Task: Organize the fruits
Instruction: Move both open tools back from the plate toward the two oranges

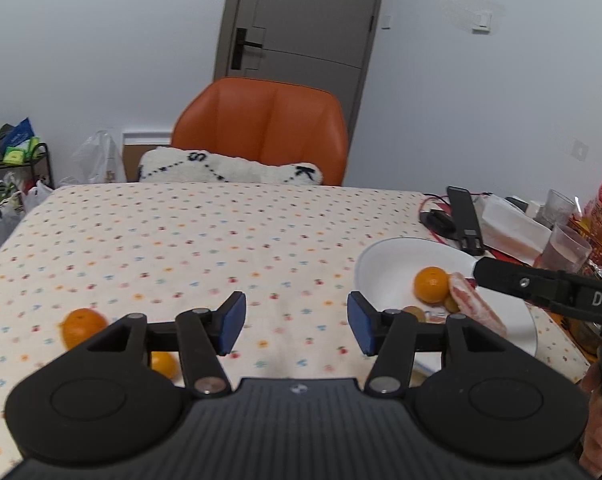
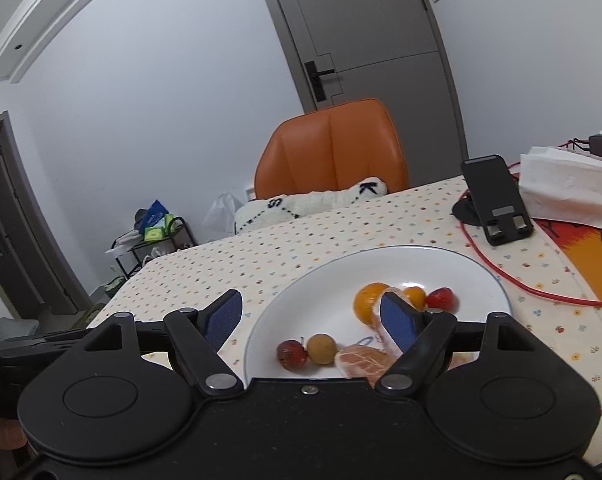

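Left wrist view
Left gripper (image 1: 297,322): held above the tablecloth (image 1: 205,240); jaws spread wide, nothing between the blue pads (image 1: 233,322).
Loose fruit: one orange (image 1: 81,326) is seen on the cloth at the left, just beyond the gripper body; a second orange piece (image 1: 163,364) is partly hidden behind the left finger linkage.
Plate (image 1: 385,264): white, set to the right of the gripper. An orange (image 1: 431,284) lies on it, touching a net-wrapped fruit (image 1: 475,304); small brownish fruit (image 1: 415,312) is partly hidden by the right finger.
Right gripper: seen only as a black body entering from the right edge over the plate; its jaw state cannot be told from this view.
Hand (image 1: 599,420): partly seen at the lower right edge.
Background: orange chair (image 1: 265,128) with a white cushion (image 1: 229,168) behind the table.

Right wrist view
Right gripper (image 2: 311,320): held over the near edge of the plate (image 2: 301,292); jaws wide apart, nothing gripped.
Plate contents: orange (image 2: 367,300), smaller orange fruit (image 2: 415,296) and red fruit (image 2: 441,298) at the far side; dark red fruit (image 2: 291,354), tan round fruit (image 2: 321,348) and net-wrapped fruit (image 2: 361,360) at the near side.
Right pad (image 2: 397,322): seen in front of the orange; contact cannot be told.
Other items: black phone stand (image 2: 495,200), red cable (image 2: 521,284), white tissue (image 2: 565,192) beyond the plate.
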{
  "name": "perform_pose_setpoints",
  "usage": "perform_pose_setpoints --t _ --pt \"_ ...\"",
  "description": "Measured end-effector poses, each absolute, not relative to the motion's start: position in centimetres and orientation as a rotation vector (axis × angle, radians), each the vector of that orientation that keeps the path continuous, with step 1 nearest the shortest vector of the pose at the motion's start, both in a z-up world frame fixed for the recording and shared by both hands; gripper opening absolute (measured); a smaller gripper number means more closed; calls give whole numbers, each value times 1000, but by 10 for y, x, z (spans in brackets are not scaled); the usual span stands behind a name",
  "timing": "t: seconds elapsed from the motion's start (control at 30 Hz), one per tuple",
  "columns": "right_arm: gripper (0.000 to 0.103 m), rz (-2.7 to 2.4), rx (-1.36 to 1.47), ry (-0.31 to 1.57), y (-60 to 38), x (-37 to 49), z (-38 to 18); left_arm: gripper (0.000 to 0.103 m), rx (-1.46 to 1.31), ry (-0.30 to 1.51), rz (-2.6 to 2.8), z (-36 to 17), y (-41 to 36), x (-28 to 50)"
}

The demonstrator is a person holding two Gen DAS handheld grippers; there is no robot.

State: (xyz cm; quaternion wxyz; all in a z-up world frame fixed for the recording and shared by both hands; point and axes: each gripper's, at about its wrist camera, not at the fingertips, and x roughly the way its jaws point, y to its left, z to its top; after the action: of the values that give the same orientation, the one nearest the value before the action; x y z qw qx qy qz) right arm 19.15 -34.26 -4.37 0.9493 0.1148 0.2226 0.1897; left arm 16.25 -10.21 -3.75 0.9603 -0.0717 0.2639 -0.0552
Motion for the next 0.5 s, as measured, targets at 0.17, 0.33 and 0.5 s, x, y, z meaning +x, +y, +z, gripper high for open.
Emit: perform_pose_setpoints --t 0.17,0.33,0.5 --pt "76 407 223 446 -334 190 -39 55 -167 522 -65 -35 -80 153" --pt "76 435 216 448 -320 189 -39 55 -175 513 -22 -33 -59 145" --pt "76 473 201 457 -301 186 -41 55 -186 505 16 -33 -40 138"
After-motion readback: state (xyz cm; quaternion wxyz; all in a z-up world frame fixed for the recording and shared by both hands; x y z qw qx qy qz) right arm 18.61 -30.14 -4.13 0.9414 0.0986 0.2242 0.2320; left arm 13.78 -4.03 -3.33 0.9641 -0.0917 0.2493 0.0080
